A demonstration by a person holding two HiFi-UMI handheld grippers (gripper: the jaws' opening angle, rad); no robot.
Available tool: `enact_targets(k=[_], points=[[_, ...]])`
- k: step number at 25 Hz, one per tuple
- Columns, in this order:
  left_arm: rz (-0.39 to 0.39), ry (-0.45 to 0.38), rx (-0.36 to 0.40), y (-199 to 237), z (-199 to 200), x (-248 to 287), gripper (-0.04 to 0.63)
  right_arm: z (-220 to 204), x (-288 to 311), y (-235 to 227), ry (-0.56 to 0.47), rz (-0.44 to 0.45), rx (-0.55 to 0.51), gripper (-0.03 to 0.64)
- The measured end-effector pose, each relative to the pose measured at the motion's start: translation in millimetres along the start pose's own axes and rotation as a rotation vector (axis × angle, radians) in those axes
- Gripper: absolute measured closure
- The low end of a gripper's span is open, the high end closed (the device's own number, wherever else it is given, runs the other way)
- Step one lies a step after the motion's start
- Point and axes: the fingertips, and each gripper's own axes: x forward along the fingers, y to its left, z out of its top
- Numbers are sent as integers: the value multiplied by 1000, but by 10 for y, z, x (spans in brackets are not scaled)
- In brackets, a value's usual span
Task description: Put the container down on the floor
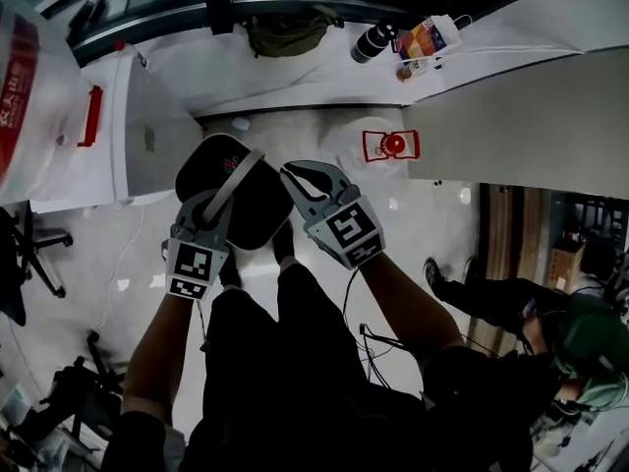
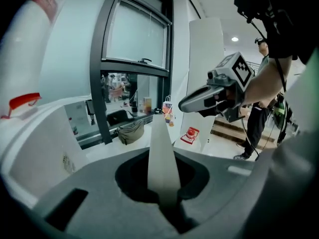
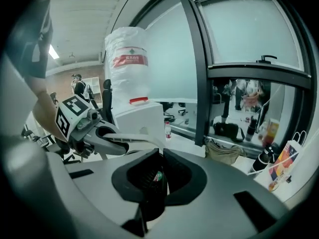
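Fingers of the left gripper (image 2: 162, 185) are clenched on a pale handle (image 2: 161, 148), a flat strip that rises from between the jaws. In the head view this handle (image 1: 239, 180) arches over a black oval container (image 1: 246, 214), which hangs in the air in front of the person's legs, above the floor (image 1: 324, 136), held between both grippers.

At far left stands a white dispenser (image 1: 133, 126) with a red tab (image 1: 92, 116) and a big water bottle (image 1: 25, 77) on top. The left gripper (image 1: 218, 203) reaches the container from its left side, with its marker cube (image 1: 192, 269) nearer the person.

The right gripper (image 1: 295, 177) meets the container's right edge. Its own view shows its jaws (image 3: 160, 180) closed tight on the dark rim of the container (image 3: 149, 176), where a small red and green label shows.

Past the container, an olive bag (image 1: 285, 32) lies on a ledge by the window. Further right on the ledge are a black bottle (image 1: 373, 42) and a coloured paper bag (image 1: 428, 39). A red object (image 1: 391, 146) sits on the floor beside a grey wall (image 1: 521, 116). At lower right another person (image 1: 531, 313) is seated.
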Motion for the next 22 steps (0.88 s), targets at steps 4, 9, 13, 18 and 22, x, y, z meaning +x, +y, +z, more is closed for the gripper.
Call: enact_targets(k=[4,9,13,18,22], points=[[-2,24,-3,87,-264,322,569,-273,183,-102,34,32,13,607],[-28,51,12,124,-672,717,569,-614,385,-210,67,61,26,607],[-23,68,-13,179,-937,969,569,-864,573,-248,101,99,9,607],[-35,88,-21,226,-1247,1260,569,-1115,821,-324,121,125,18,607],[-50,133,-25,255,-1621,1514,569,-1392,1044,-400,143,135,34,606]])
